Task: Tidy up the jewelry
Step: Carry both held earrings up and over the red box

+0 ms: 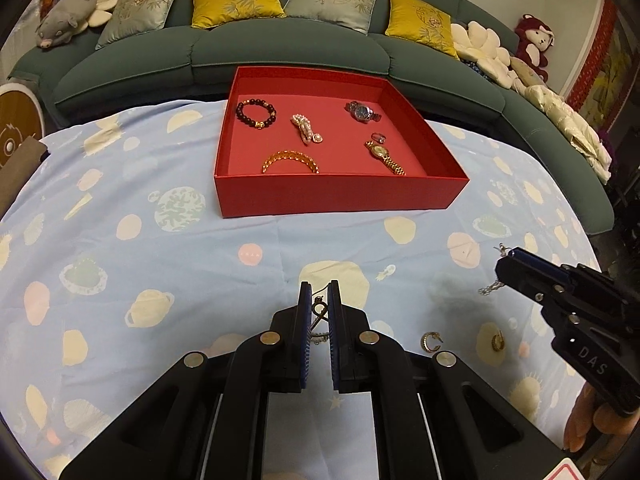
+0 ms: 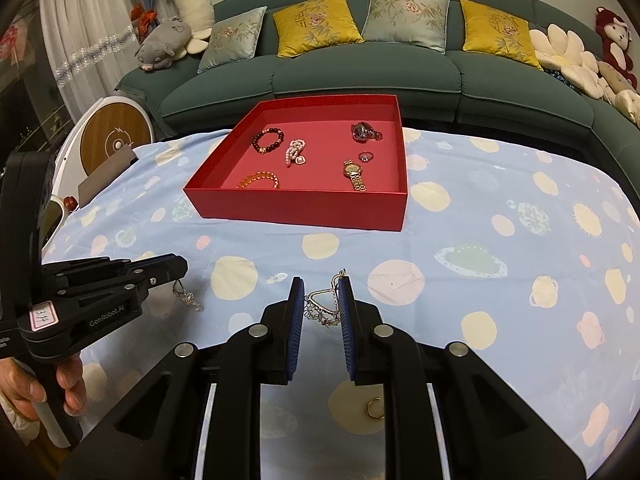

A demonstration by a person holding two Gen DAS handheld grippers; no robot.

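A red tray (image 1: 340,196) (image 2: 296,208) on the blue cloth holds a dark bead bracelet (image 1: 256,114), a pearl piece (image 1: 306,128), a gold bangle (image 1: 290,161), a silver watch (image 1: 362,112), a gold watch (image 1: 384,156) and a ring (image 1: 378,136). My left gripper (image 1: 320,300) is nearly shut around a thin gold chain (image 1: 319,316); in the right wrist view (image 2: 182,270) the chain (image 2: 188,296) dangles from it. My right gripper (image 2: 322,288) has a silver chain necklace (image 2: 322,308) between its narrowly parted fingers; in the left wrist view (image 1: 506,258) the chain (image 1: 490,288) hangs below it.
Two gold hoop earrings (image 1: 430,342) (image 1: 498,340) lie on the cloth near the front; one shows in the right wrist view (image 2: 374,408). A green sofa (image 1: 280,52) with cushions and plush toys stands behind the table. A round white device (image 2: 114,136) stands at the left.
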